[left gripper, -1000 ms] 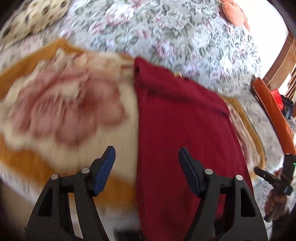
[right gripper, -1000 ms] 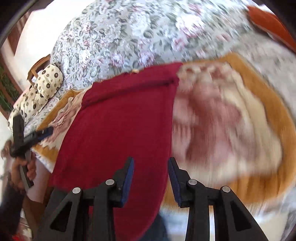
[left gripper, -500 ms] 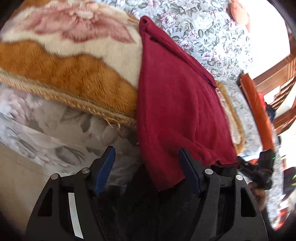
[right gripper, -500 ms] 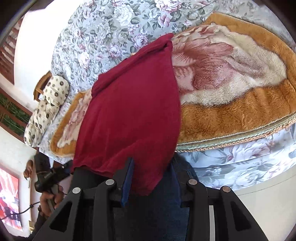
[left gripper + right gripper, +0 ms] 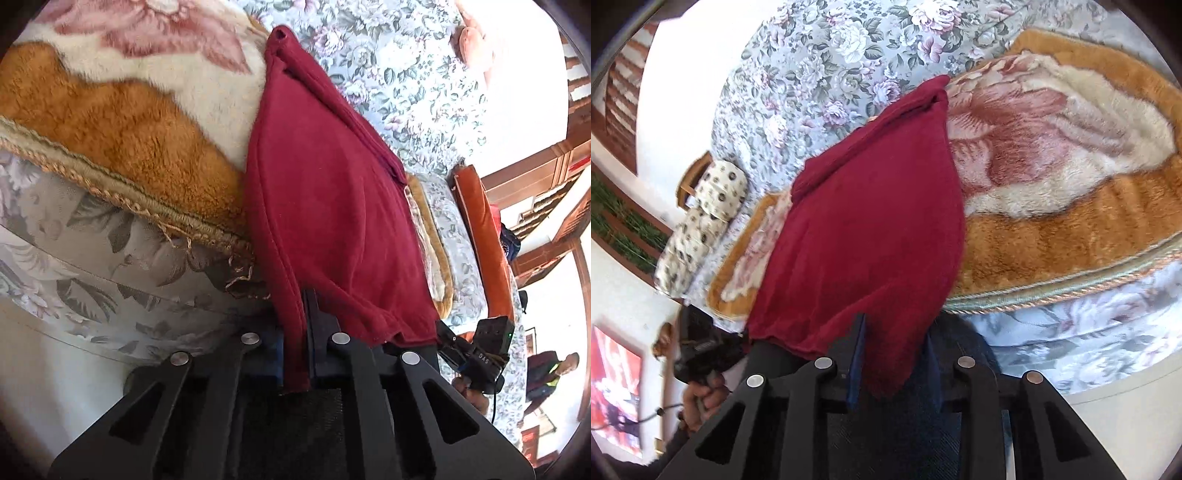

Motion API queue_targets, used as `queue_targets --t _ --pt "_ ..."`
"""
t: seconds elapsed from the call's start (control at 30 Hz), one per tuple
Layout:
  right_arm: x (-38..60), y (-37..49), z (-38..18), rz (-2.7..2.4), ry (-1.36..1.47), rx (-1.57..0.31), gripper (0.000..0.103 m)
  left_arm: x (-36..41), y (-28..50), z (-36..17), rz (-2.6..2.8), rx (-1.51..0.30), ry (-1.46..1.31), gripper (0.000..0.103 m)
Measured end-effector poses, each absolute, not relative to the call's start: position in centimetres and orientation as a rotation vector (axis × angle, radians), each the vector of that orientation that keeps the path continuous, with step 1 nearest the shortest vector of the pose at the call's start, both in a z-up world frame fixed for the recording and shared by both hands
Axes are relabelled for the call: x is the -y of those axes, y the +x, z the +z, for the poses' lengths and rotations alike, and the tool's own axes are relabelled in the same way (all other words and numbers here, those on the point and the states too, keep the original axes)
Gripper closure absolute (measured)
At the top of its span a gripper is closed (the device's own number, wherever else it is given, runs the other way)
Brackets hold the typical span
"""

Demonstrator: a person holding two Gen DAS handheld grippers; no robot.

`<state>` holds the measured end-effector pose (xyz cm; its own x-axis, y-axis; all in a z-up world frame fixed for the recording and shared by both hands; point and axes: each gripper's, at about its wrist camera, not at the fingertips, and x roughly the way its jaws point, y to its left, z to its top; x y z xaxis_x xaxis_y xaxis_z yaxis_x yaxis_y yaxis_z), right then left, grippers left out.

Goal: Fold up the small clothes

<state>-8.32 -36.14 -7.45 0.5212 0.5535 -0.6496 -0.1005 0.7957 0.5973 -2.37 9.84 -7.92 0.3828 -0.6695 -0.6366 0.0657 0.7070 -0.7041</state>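
A dark red garment [image 5: 325, 192] lies on the bed, over an orange and cream plush blanket [image 5: 122, 122], with its near edge hanging off the bed's side. My left gripper [image 5: 295, 354] is shut on the garment's near left corner. In the right wrist view the garment [image 5: 864, 229] drapes toward me. My right gripper [image 5: 894, 354] has its blue pads on either side of the near right corner, with a narrow gap between them, so the corner hangs loose between open jaws.
The bed has a grey floral sheet [image 5: 388, 51] and a floral mattress side [image 5: 92, 266]. A spotted pillow [image 5: 701, 221] lies at the far left. An orange cushion [image 5: 484, 236] and wooden furniture [image 5: 546, 166] stand at the right.
Both grippers have dropped to the garment's near edge at the bed's side. The left jaws have closed on the left corner. The right jaws stand around the right corner.
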Motion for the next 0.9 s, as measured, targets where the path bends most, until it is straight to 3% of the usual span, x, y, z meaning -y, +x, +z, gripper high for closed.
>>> queue_targets --t 0.03,0.07,0.63,0.9 --pt "36.2 -8.3 -7.4 0.441 0.552 -0.939 0.095 -10.0 -2.6 -7.3 -0.513 -1.067 -0.648 0.097" --pt "36.5 -8.4 -7.2 0.462 0.570 -0.927 0.096 -10.1 -2.9 -7.0 -0.516 -1.050 -0.653 0.098" --pt "36.2 -20.0 6.7 0.726 0.443 -0.702 0.097 -14.2 -14.5 5.4 -0.654 -0.693 -0.791 0.098" --pt "38.9 -17.2 5.8 0.703 0.667 -0.644 0.097 -14.4 -9.4 3.8 -0.584 -0.684 -0.999 0.098"
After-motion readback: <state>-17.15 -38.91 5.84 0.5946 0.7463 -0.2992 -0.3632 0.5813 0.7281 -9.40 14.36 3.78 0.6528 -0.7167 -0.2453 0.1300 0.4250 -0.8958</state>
